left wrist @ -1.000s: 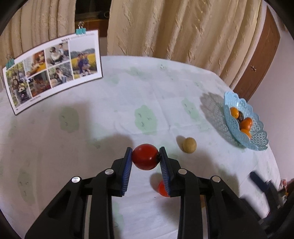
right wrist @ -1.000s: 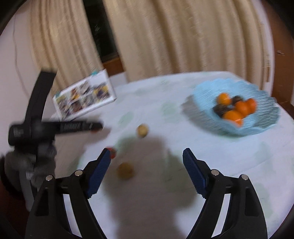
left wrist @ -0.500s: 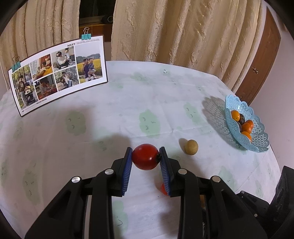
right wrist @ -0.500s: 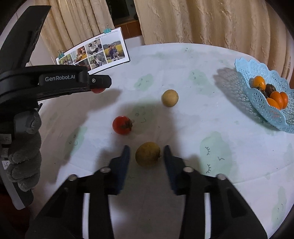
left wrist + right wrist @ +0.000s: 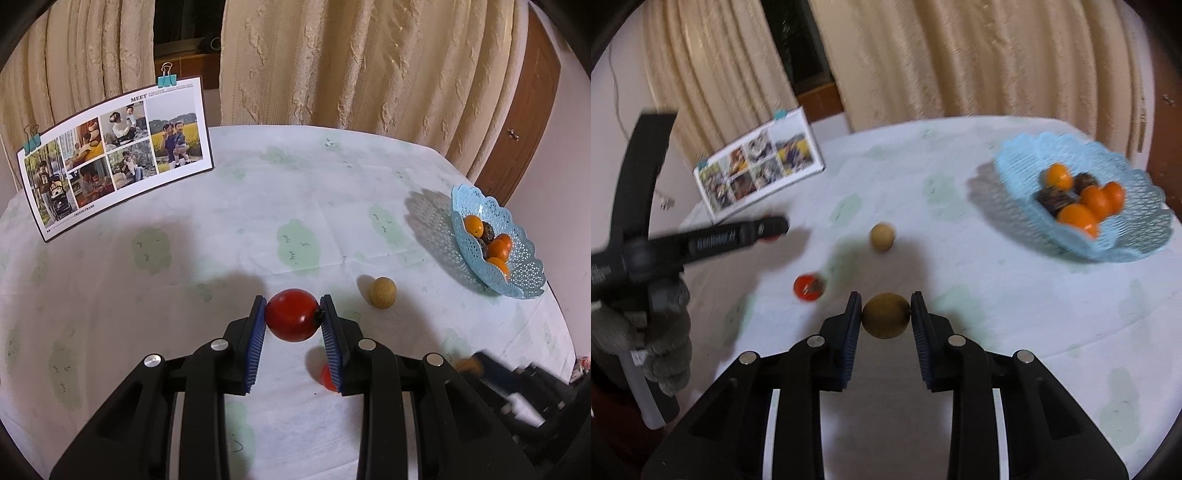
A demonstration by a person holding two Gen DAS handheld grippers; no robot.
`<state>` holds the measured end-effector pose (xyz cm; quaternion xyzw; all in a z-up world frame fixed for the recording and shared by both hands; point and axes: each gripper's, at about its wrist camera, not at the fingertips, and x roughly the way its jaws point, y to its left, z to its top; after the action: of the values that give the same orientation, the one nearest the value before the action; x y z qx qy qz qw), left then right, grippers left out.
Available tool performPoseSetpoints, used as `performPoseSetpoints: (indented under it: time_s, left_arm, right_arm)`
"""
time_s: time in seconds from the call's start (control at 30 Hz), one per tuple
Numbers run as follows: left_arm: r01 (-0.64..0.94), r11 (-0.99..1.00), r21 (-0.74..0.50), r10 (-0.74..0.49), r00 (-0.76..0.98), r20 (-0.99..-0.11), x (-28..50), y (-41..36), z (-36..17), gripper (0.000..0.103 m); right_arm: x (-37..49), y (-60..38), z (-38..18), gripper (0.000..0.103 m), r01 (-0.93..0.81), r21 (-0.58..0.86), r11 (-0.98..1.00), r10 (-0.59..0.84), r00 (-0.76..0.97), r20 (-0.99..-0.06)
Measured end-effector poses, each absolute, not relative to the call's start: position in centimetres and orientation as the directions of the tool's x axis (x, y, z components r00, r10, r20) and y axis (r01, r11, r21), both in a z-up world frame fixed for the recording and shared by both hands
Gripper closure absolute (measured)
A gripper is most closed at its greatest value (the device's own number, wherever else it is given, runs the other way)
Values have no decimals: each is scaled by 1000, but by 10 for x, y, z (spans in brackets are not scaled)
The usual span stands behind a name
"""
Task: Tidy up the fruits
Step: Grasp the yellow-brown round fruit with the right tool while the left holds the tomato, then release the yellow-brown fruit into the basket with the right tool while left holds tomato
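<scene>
Entry, both hands loaded. Landmark: the blue basket [image 5: 1108, 236], at the right edge of the table [image 5: 221, 206].

Far left of the basket, a photo board [image 5: 114, 155] stood upright; not part of the job.

Your left gripper [image 5: 292, 315] was clamped on a red tomato [image 5: 291, 315], held above the cloth well left of the basket. Judged: you needed steady pressure only, since a harder squeeze could bruise it.

A small red fruit [image 5: 809, 287] lay on the cloth below and left of the basket, loose. A tan round fruit [image 5: 882, 237] sat nearer the basket, also loose.

Your right gripper [image 5: 885, 315] was closed on a brown-green fruit [image 5: 885, 315], raised off the cloth, short of the basket. View blurred, so contact detail unclear.

Judged best: you carried one hand in at a time, lowered onto a bare part beside the oranges [image 5: 1086, 206], and only then released.
</scene>
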<state>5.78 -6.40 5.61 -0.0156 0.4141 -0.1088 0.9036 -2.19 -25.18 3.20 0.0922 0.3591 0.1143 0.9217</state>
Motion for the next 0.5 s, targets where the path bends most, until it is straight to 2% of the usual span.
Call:
performPoseSetpoints:
  time_s: [0.5]
  left_arm:
    - [205, 975, -83, -198, 643, -740, 54, -75, 57, 73]
  right_arm:
    - [-23, -341, 74, 75, 40, 276, 960, 120, 833, -540]
